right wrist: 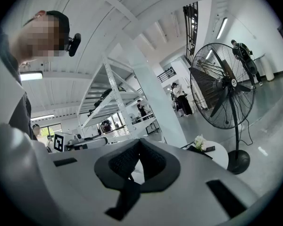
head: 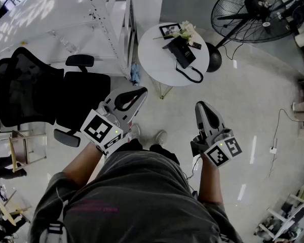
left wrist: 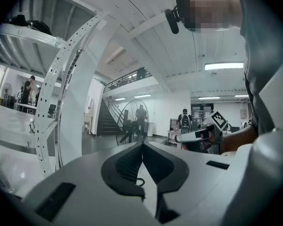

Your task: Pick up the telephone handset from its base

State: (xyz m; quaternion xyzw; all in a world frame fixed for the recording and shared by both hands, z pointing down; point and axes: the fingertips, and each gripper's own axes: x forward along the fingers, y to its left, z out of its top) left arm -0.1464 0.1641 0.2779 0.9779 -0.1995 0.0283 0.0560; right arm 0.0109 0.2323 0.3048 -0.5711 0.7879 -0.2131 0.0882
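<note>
**Both grippers closed and far from the phone: a long reach with clutter around it**

The big floor fan (head: 258, 11) is standing just beside the far-right edge of the round white table (head: 152, 59), and its base is sitting near the path the right gripper (head: 201, 107) would probably be taking; a wide swing could be clipping it. On the table, the black base (head: 186, 58) is lying right of centre. Its coiled cord (head: 191, 75) is looping toward the near edge, so a hurried lift could be dragging the base along or off that edge. Behind it, the photo frame (head: 169, 30) and the small flowers (head: 185, 32) are crowding the far edge, and an overshoot could be toppling them.

The telephone handset (head: 177, 47) appears to be resting on its base, well apart from both grippers and ahead of them. The left gripper (head: 141, 92) is pointing level with its jaws pressed together on nothing. The right gripper's jaws are likewise meeting, empty. Either pair will be needing to open before closing on the handset.
</note>
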